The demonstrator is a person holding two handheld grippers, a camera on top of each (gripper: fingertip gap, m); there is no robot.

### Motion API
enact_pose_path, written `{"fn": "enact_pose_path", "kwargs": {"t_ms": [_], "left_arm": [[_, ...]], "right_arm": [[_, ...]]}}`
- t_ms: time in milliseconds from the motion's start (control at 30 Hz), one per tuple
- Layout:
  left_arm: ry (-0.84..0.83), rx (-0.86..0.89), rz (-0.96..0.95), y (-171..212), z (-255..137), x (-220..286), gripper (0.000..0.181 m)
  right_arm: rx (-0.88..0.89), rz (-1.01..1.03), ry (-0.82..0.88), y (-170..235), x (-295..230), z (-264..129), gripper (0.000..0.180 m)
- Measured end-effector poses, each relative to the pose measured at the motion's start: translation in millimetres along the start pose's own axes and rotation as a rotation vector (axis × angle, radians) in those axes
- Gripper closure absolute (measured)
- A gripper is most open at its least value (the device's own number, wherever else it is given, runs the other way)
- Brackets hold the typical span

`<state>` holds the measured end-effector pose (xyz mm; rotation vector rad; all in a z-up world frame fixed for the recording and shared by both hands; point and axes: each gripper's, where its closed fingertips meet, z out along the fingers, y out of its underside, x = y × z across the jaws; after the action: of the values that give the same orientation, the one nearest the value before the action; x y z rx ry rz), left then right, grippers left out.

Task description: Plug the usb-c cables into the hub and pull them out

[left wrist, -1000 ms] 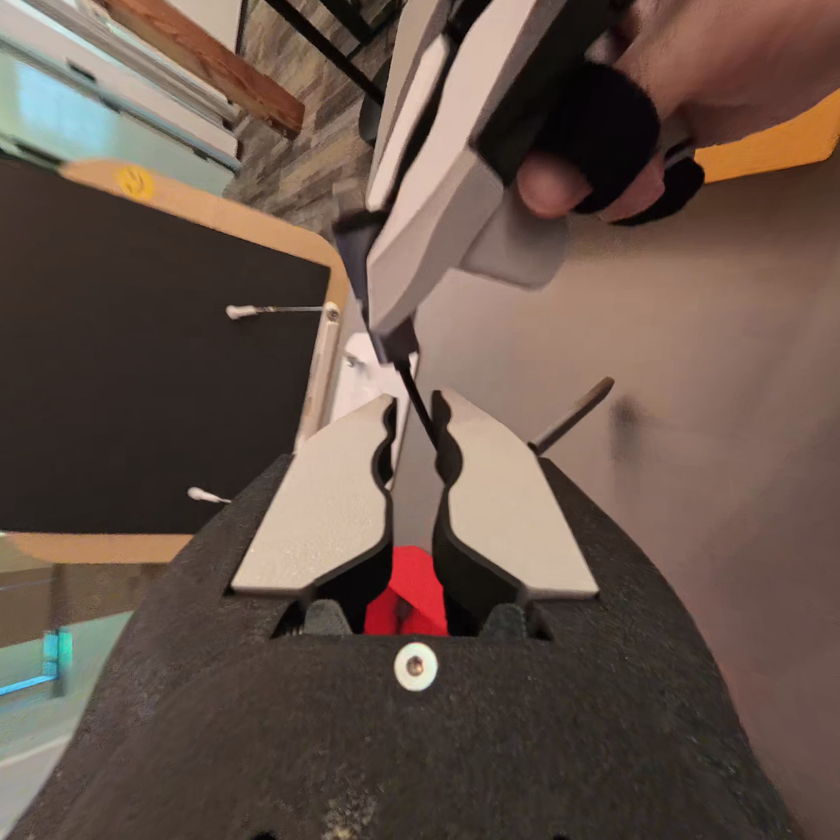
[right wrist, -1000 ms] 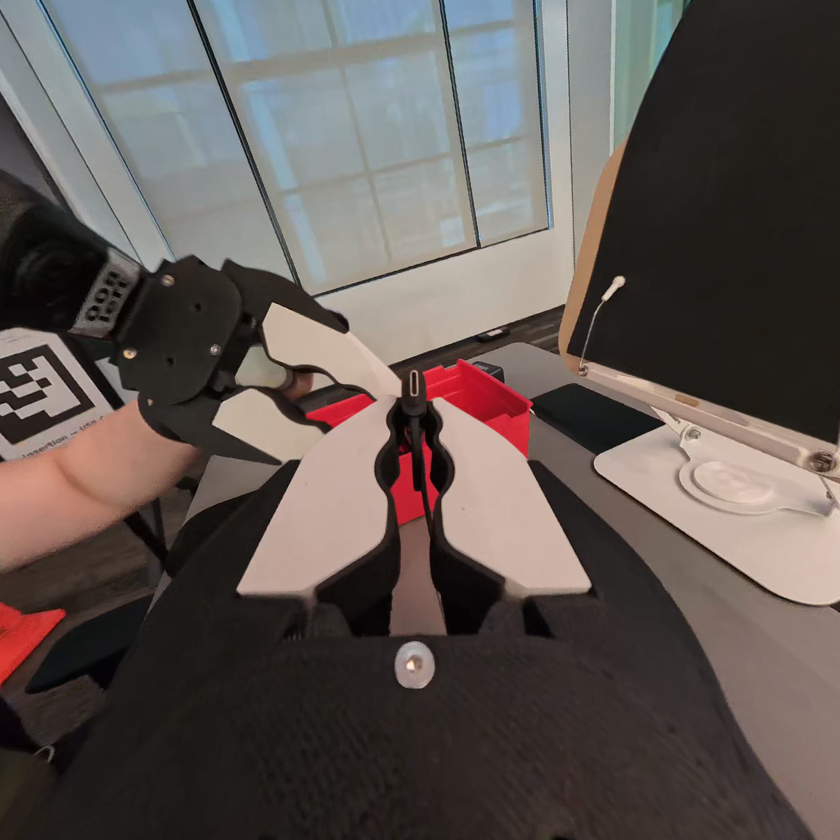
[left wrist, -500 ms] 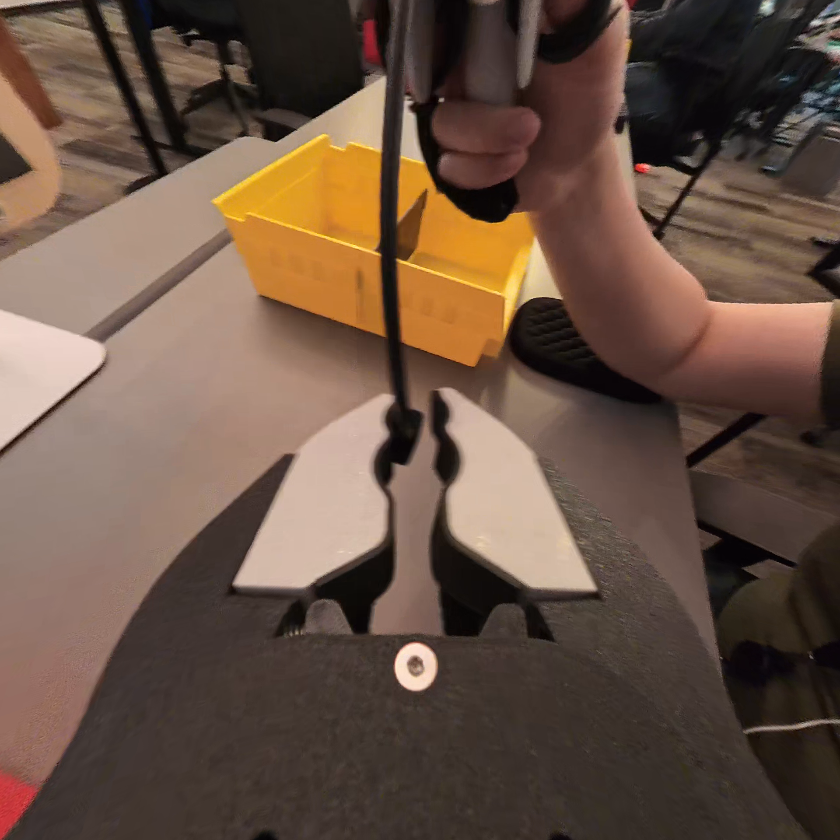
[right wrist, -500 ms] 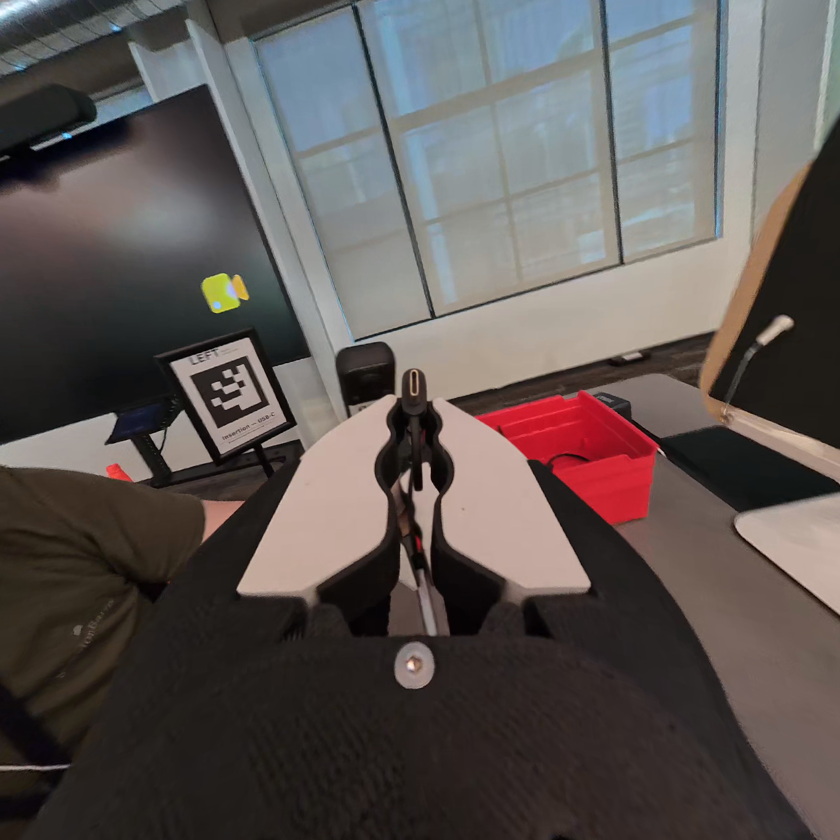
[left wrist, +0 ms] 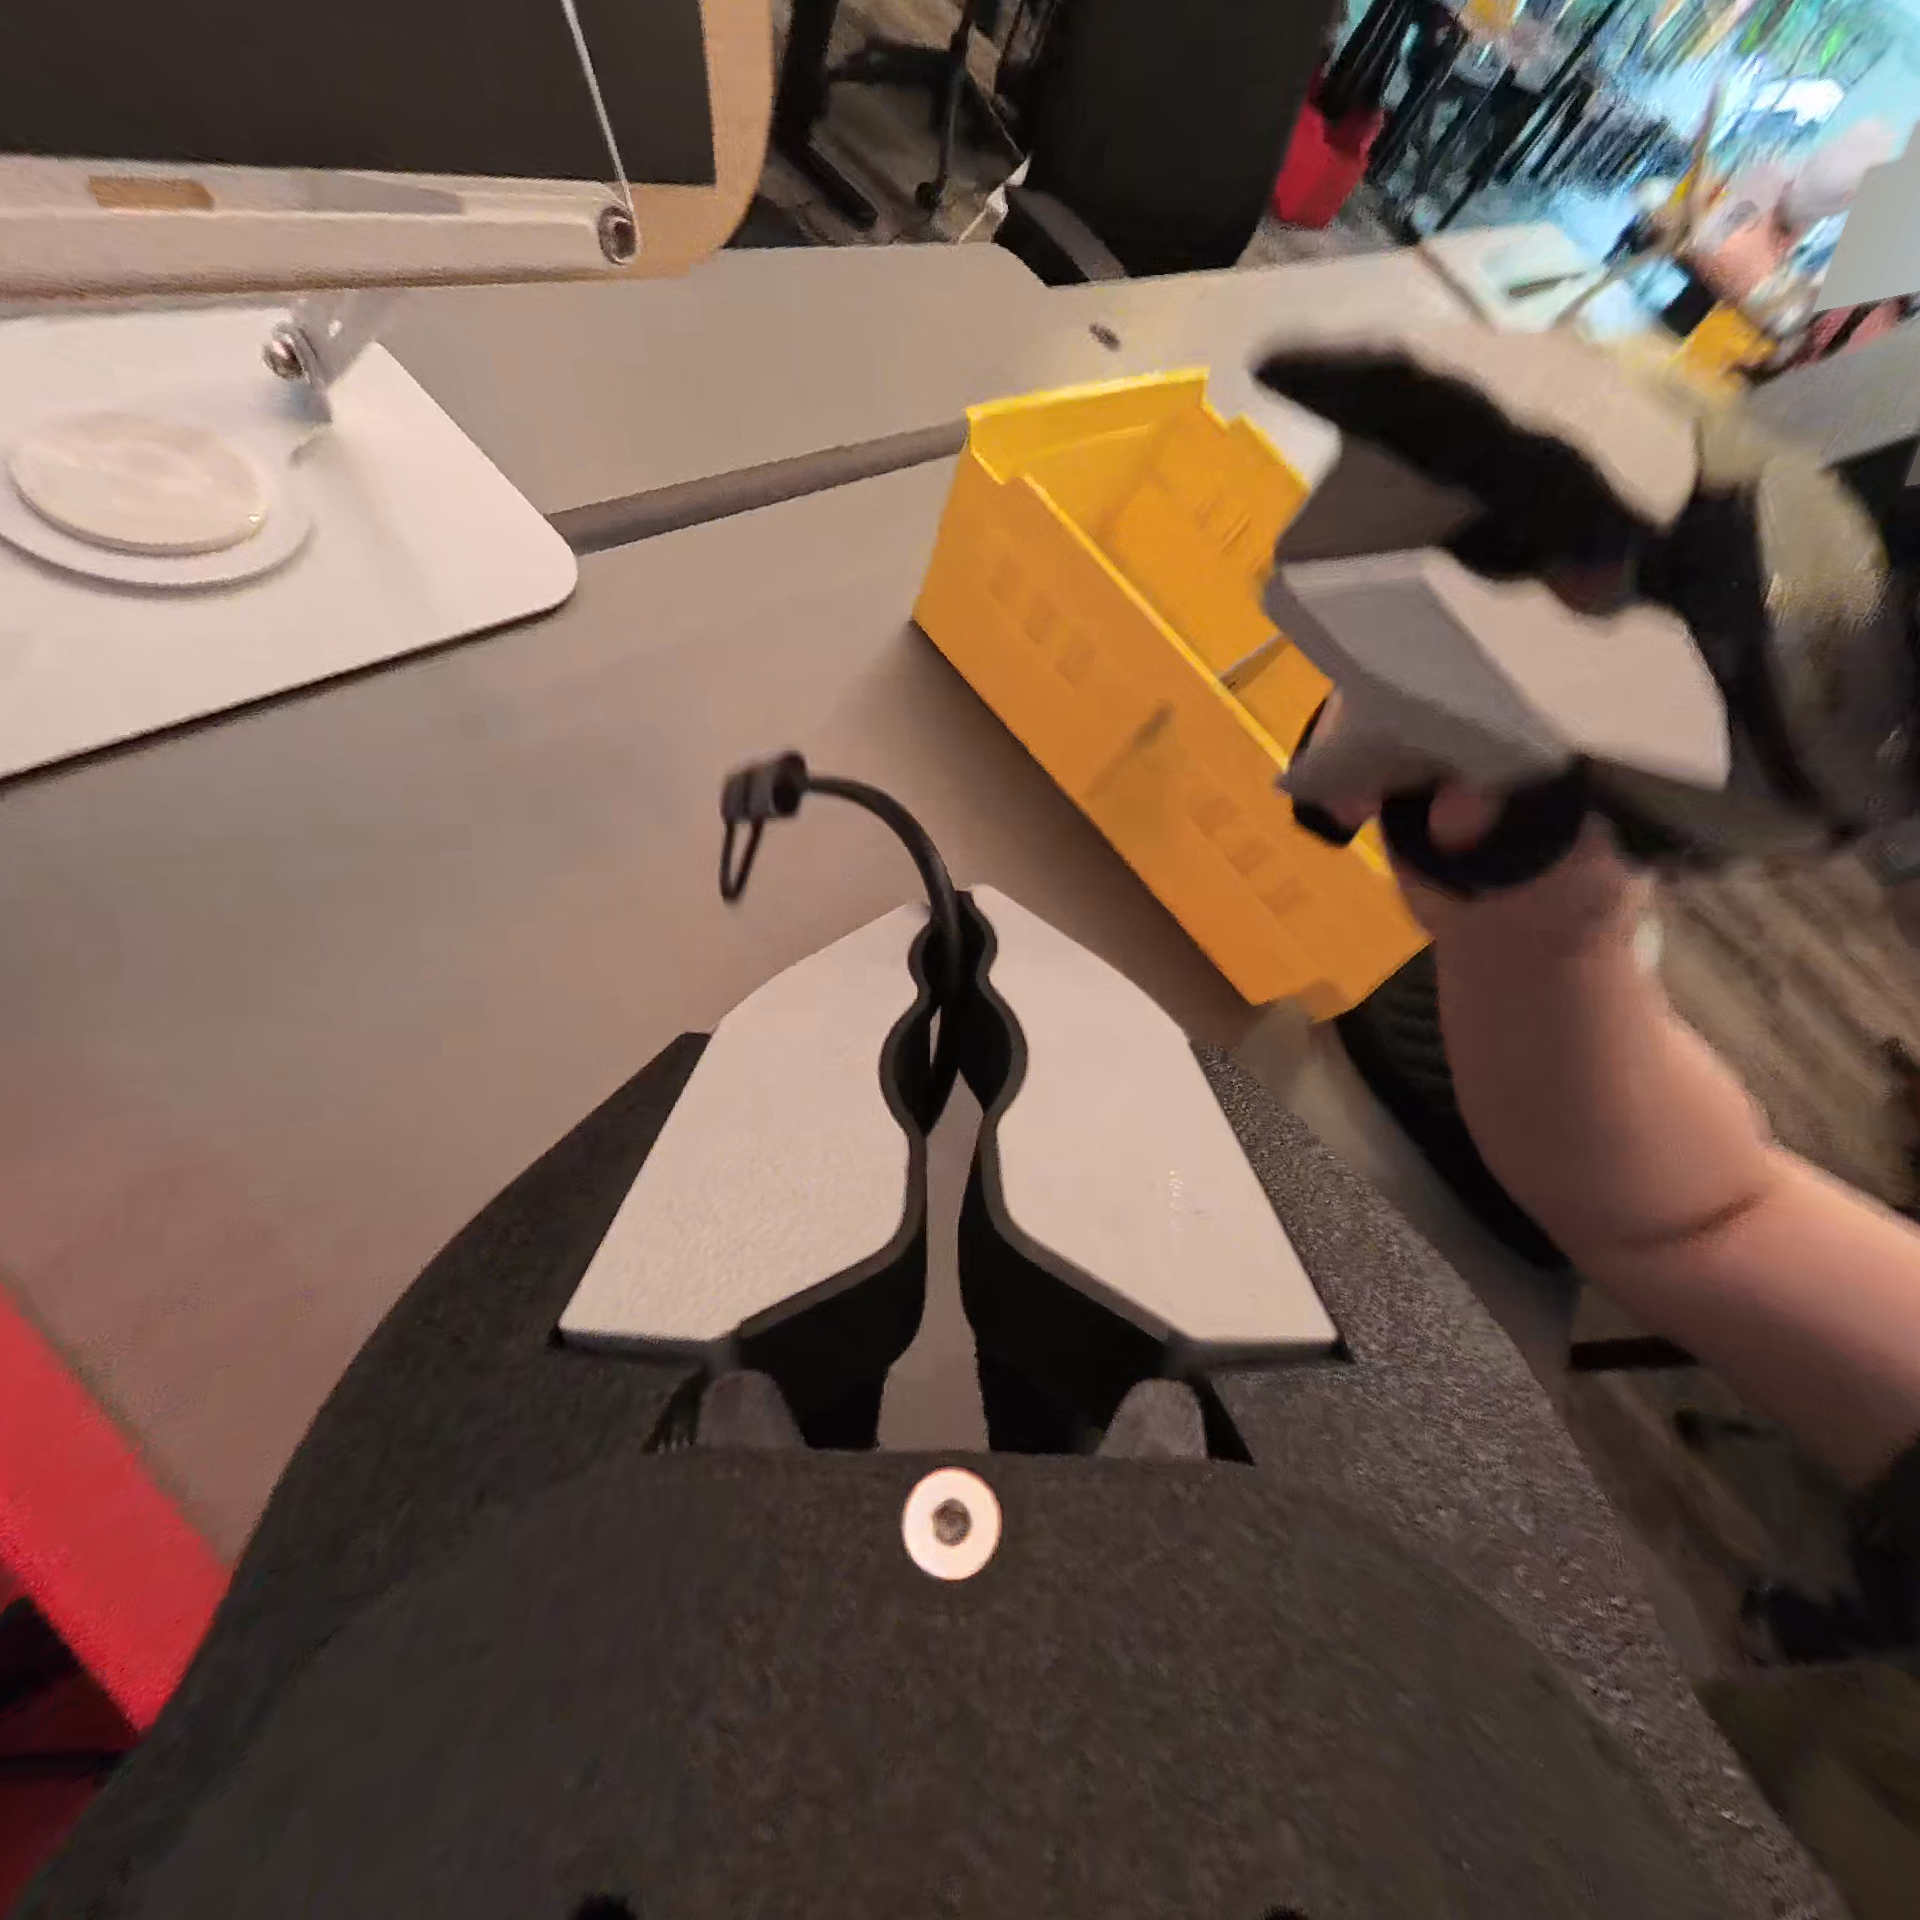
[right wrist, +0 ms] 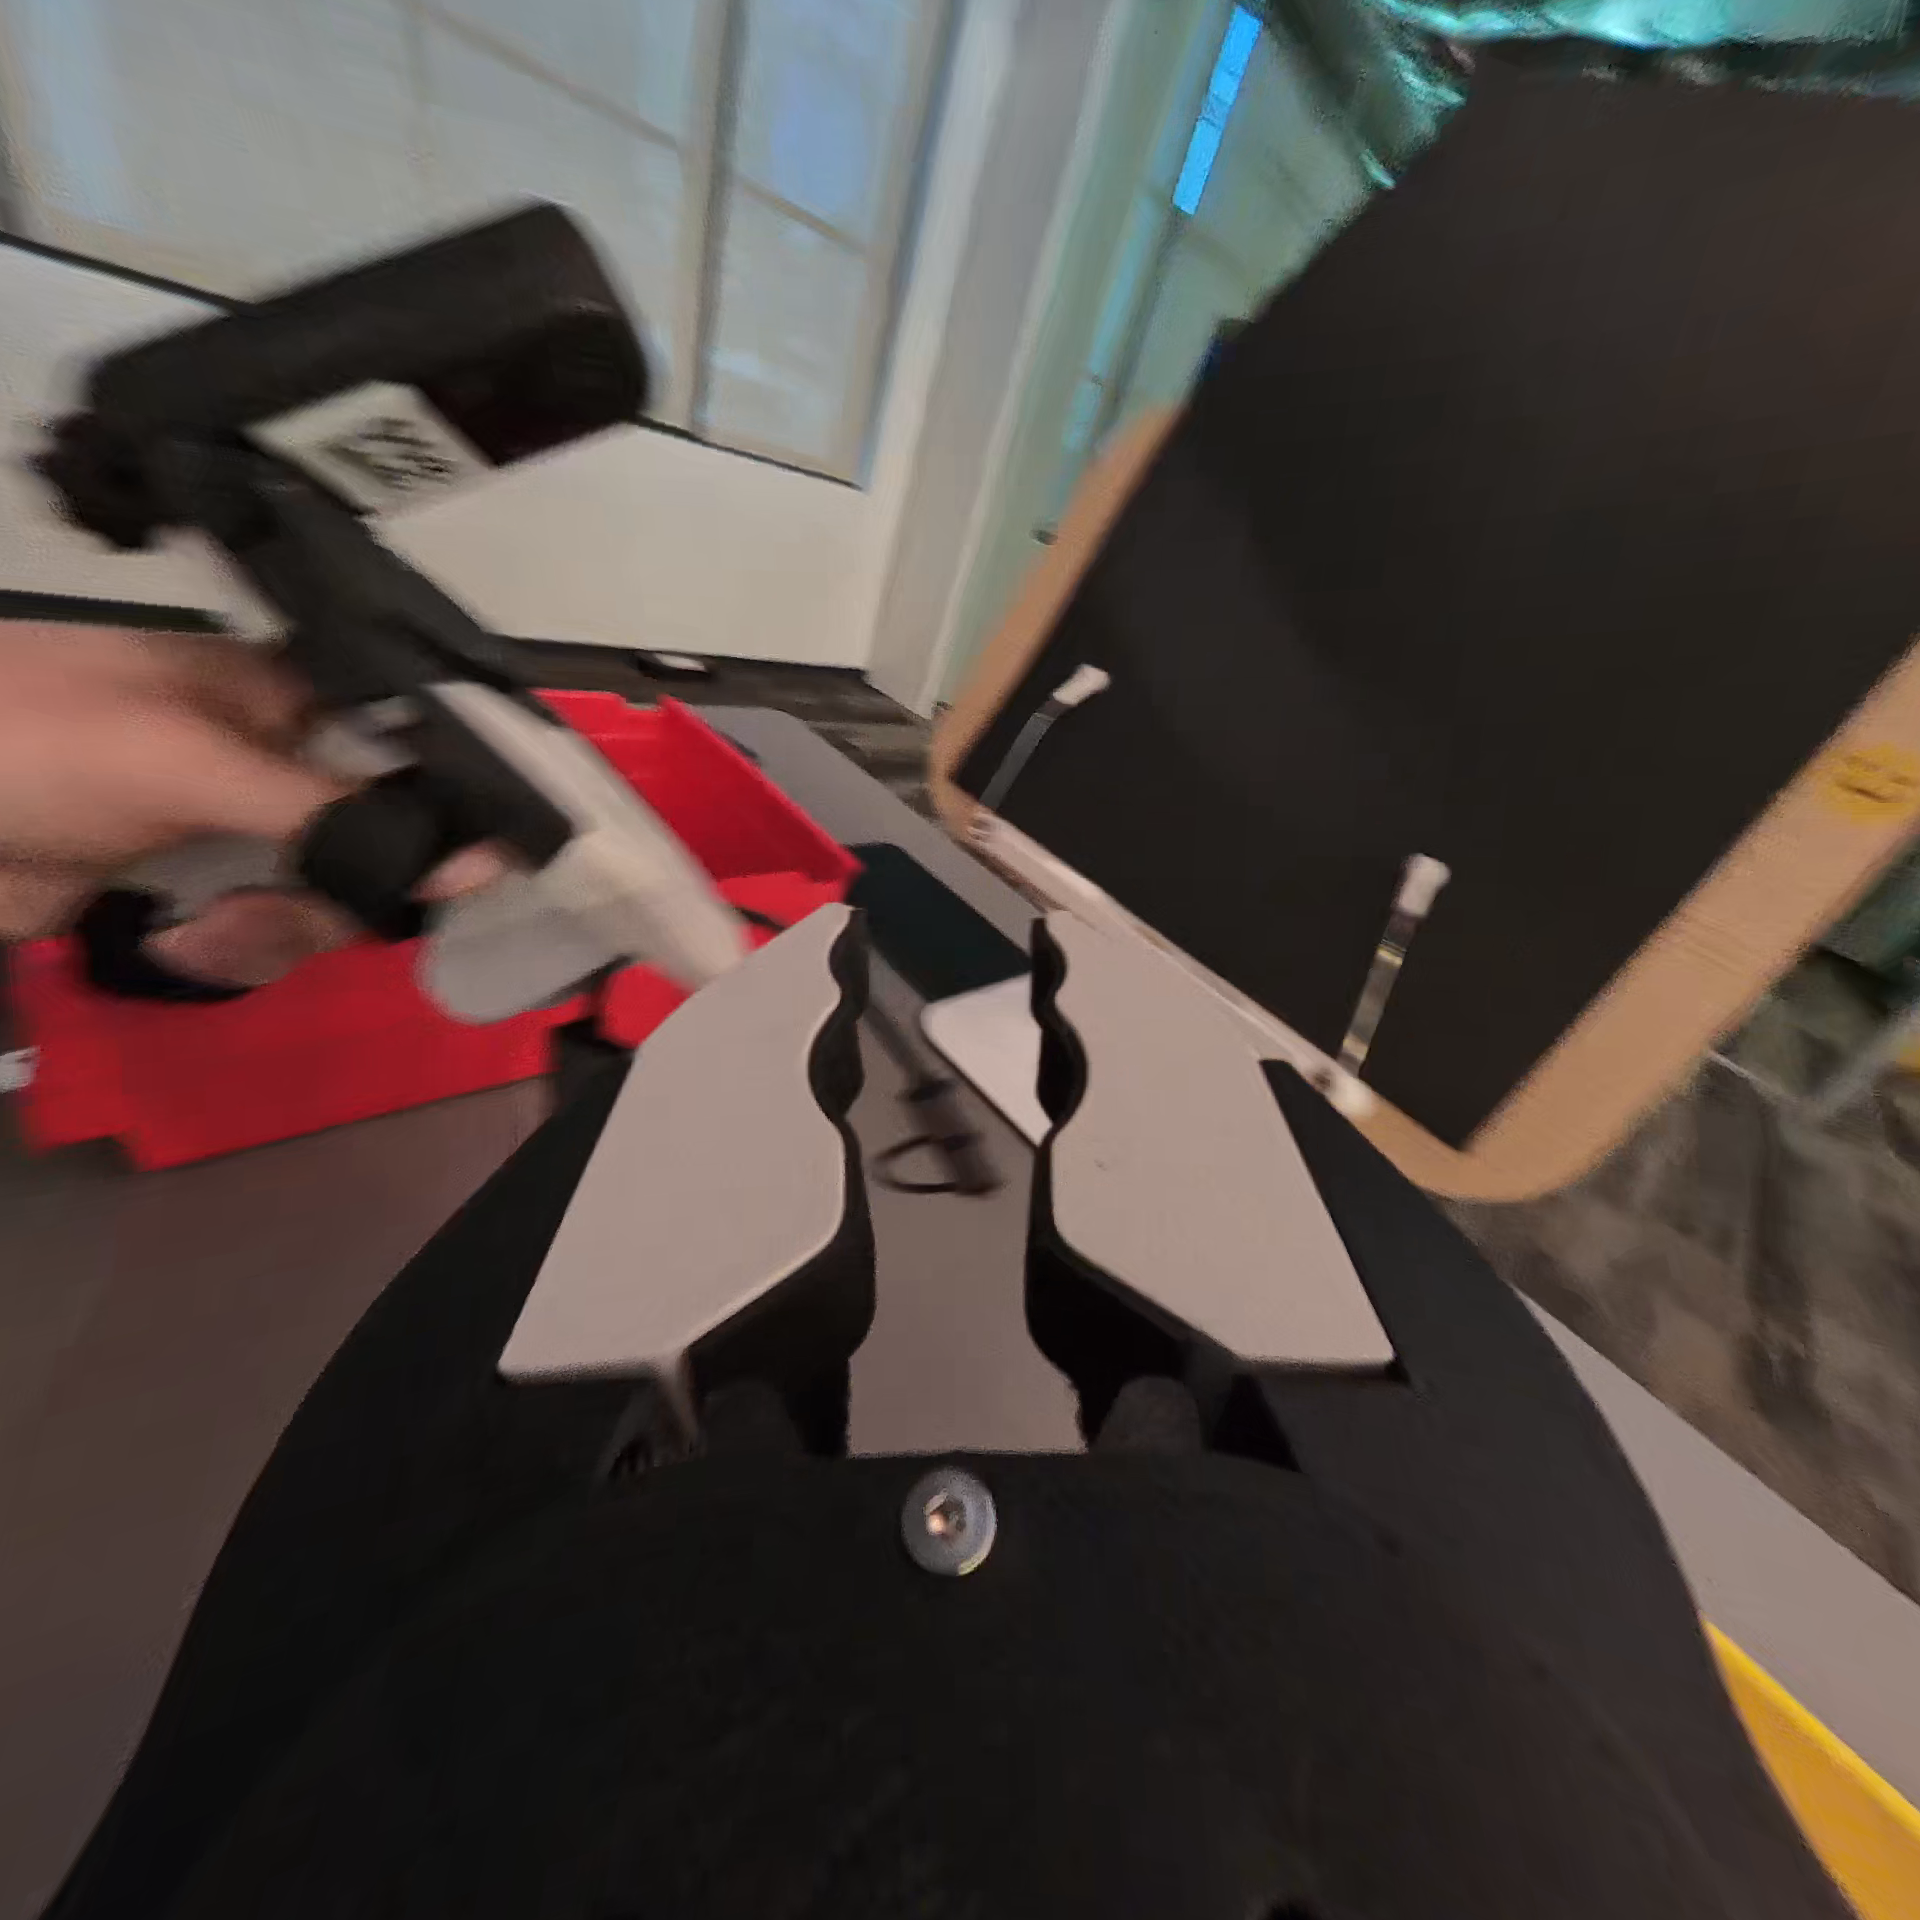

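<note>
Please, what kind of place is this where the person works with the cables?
Probably an office or lab workroom. The grey table carries a yellow parts bin and a red bin, a monitor on a white stand sits beside them, and large windows fill the wall behind.

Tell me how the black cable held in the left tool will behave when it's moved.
The black cable arches out of the left tool and droops at its connector end, so it is probably floppy and will sway. It looks thin and light, and might slip through a loose grip.
</note>
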<state>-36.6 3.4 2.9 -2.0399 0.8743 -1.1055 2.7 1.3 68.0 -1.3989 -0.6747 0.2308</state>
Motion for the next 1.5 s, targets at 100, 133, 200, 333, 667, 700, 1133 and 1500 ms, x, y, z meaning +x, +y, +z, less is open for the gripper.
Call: {"fn": "enact_pose_path", "kwargs": {"t_ms": [100,133,200,333,667,700,1133,1500], "left_arm": [[0.088,0.080,-0.154,-21.9,-9.7,-2.1,0.181],[0.105,0.093,-0.177,-27.7,-12.6,-1.9,0.181],[0.117,0.113,-0.199,-36.9,-16.5,-0.4,0.181],[0.116,0.141,-0.182,-48.8,-18.4,12.9,0.181],[0.159,0.215,-0.227,-62.2,-26.4,21.3,0.181],[0.148,0.186,-0.244,-57.8,-27.4,14.8,0.181],[0.126,-0.333,-0.103,70.0,-82.2,11.1,0.168],[-0.577,-0.465,0.475,97.1,-217.3,-108.7,0.168]], "right_arm": [[-0.026,0.088,-0.176,13.0,-43.0,13.6,0.142],[-0.062,0.135,-0.199,23.3,-52.3,20.4,0.133],[-0.117,0.222,-0.223,44.1,-68.8,31.8,0.122],[-0.100,0.236,-0.112,61.9,-76.4,42.5,0.115],[-0.187,0.126,-0.193,83.0,-82.0,43.4,0.155],[-0.249,0.126,-0.229,87.4,-82.1,42.8,0.155],[-0.944,0.025,-0.469,169.3,-68.8,-16.3,0.155],[-1.127,-0.092,-0.659,203.9,-102.8,-36.0,0.155]]}}
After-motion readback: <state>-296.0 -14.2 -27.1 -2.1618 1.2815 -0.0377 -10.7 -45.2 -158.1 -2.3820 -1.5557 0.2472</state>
